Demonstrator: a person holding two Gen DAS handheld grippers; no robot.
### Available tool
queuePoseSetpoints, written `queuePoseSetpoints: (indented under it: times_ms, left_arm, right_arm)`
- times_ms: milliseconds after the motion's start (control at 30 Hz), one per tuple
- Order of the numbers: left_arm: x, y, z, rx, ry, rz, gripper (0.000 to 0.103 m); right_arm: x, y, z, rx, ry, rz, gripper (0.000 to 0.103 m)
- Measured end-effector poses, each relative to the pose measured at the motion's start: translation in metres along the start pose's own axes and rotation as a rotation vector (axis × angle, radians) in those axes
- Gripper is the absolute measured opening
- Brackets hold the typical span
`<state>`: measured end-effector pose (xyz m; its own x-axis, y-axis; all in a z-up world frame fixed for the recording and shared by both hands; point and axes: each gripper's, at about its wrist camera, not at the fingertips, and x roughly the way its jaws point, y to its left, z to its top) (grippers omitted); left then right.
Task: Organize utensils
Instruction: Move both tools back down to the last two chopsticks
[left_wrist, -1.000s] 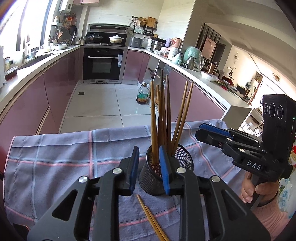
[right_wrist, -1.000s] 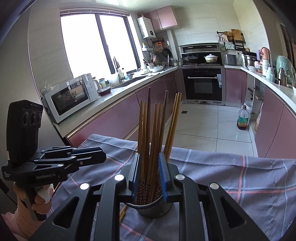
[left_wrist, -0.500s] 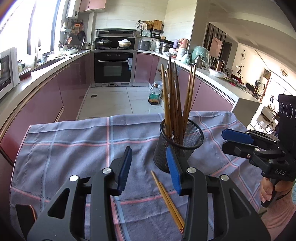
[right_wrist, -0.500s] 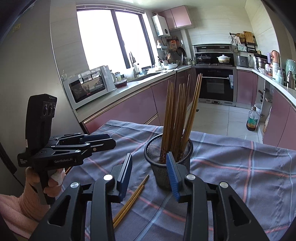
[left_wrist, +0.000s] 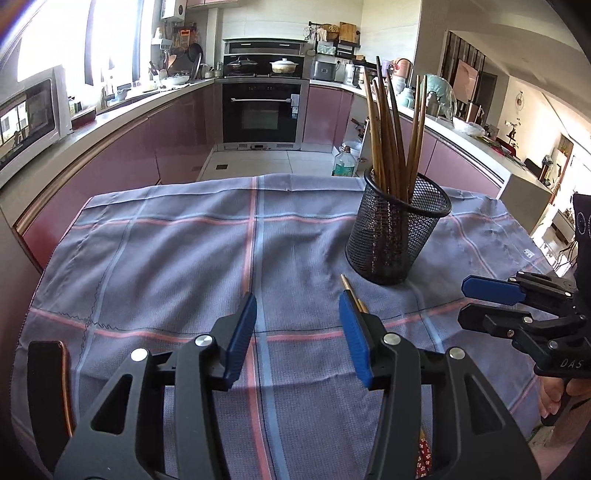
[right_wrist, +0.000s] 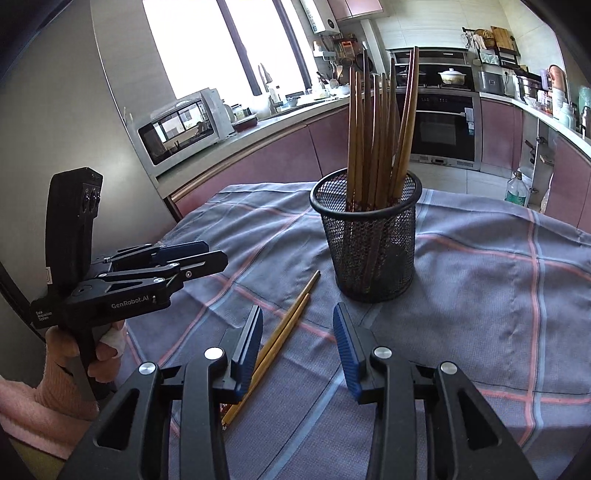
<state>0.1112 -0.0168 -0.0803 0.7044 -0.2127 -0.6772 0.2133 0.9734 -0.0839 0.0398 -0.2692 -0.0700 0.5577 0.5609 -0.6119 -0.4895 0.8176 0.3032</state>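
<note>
Tablecloth scene, mesh cup of chopsticks, both grippers empty.
Cloth is grey-blue with pink and light-blue check lines, covers the table. Black wire-mesh cup stands upright on it, packed with brown wooden chopsticks, tips down, fanned out at top. Loose pair of lighter chopsticks lies flat on cloth just beside the cup base, gold-capped ends toward the cup. Left gripper jaws wide apart, holding nothing, loose pair partly under its right finger. Right gripper jaws wide, nothing held, near cup.
</note>
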Motion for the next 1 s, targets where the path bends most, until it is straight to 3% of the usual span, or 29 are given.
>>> queuePoseSetpoints:
  times_ms: [200, 633, 1000]
  left_arm:
    - [0.000, 0.000, -0.010, -0.008, 0.011, -0.004, 0.047]
    - [0.004, 0.002, -0.022, -0.026, 0.040, -0.017, 0.050]
    - [0.010, 0.000, -0.028, -0.024, 0.056, -0.033, 0.053]
  right_arm:
    - [0.004, 0.005, -0.011, 0.011, 0.025, 0.012, 0.043]
    - [0.021, 0.023, -0.031, -0.019, 0.101, 0.002, 0.043]
    - [0.035, 0.039, -0.043, -0.102, 0.159, -0.074, 0.041]
